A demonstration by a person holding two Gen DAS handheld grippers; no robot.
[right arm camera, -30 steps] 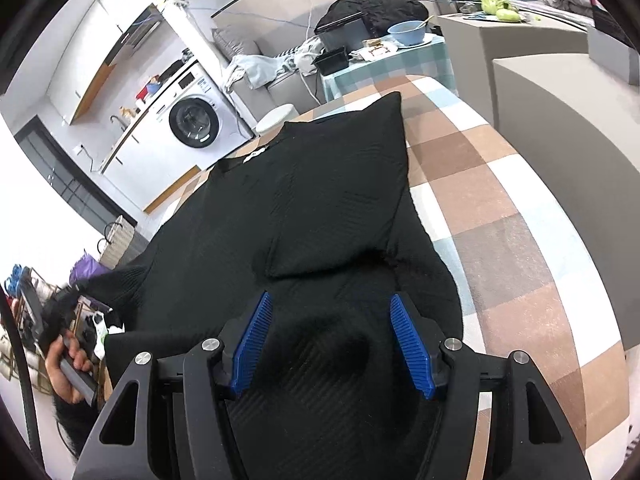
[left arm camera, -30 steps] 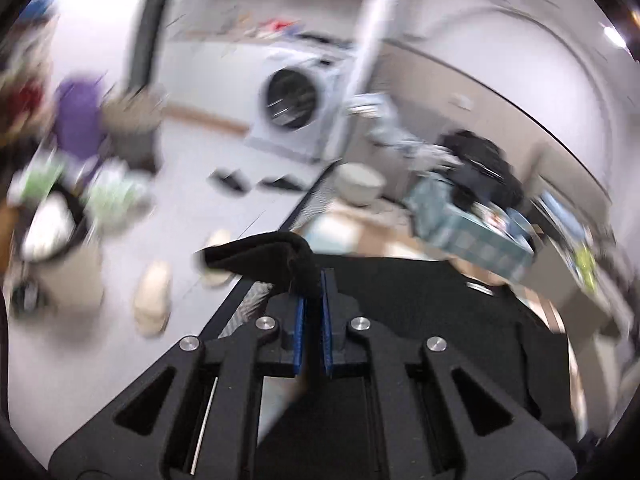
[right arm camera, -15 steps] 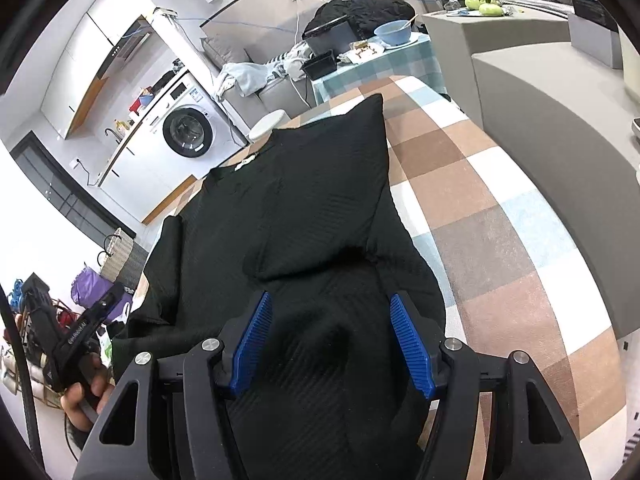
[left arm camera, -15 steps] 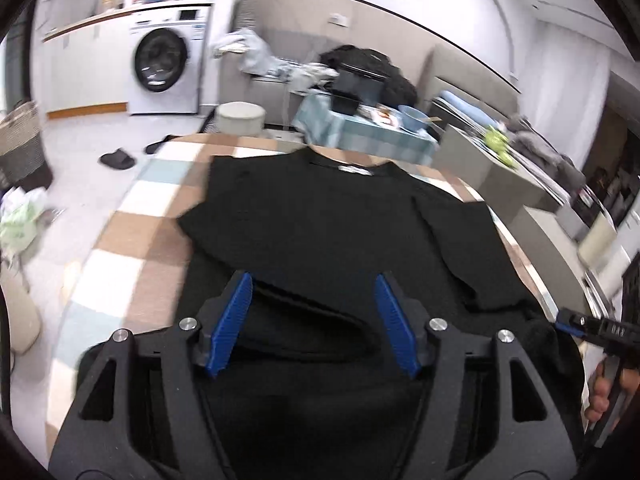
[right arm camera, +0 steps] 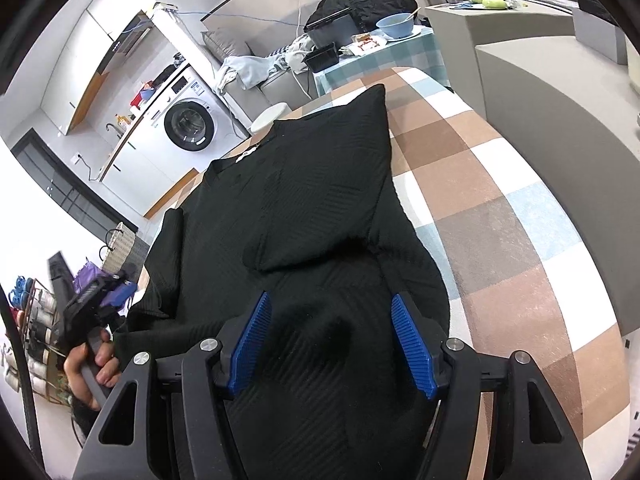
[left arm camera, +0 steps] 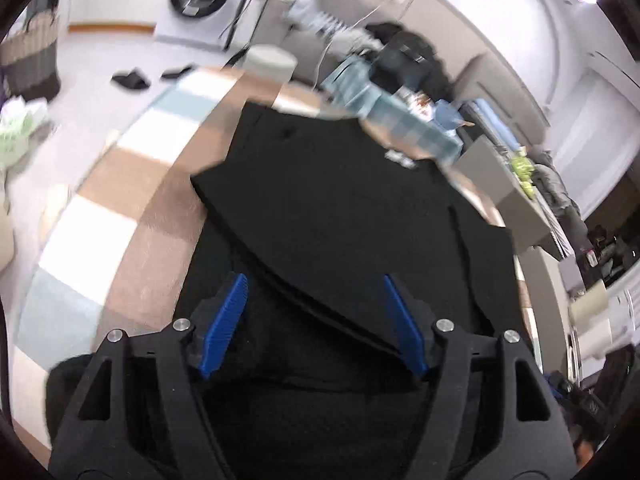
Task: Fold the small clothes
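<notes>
Now the left gripper (left arm camera: 314,322) hangs low over the near part of the black sweater (left arm camera: 344,208), its jaws opening, blue pads wide apart and pressing on nothing; dark knit shows beneath and between them, and the edge of a folded-in sleeve (left arm camera: 304,236) runs slantwise just beyond the pad tips. That view is smeared with motion blur, so the fine weave is hard to read there. From the side, in the right wrist view, the same left gripper (right arm camera: 94,298) appears at the sweater's left edge, carried by the person's hand (right arm camera: 90,364) on its handle, close to the cloth; whether it touches the cloth I cannot tell.

Over to the right gripper (right arm camera: 332,342): it is parted as well, blue pads standing off on either side of a low bump of fabric at the sweater's near hem, neither pad clearly squeezing it.

The sweater (right arm camera: 304,216) lies spread on the checked tablecloth (right arm camera: 500,216), collar end towards the washing machine (right arm camera: 188,124), hem end under both grippers. Black, with a ribbed diagonal pattern in the knit. A white label shows at the neckline. The sleeve on the sweater's right side is folded across the chest, its cuff end forming a rounded flap near the middle of the body. The left-side sleeve is turned in along the body too, leaving a narrow raised band at that edge. The right shoulder sticks up in a point at the far end.
</notes>
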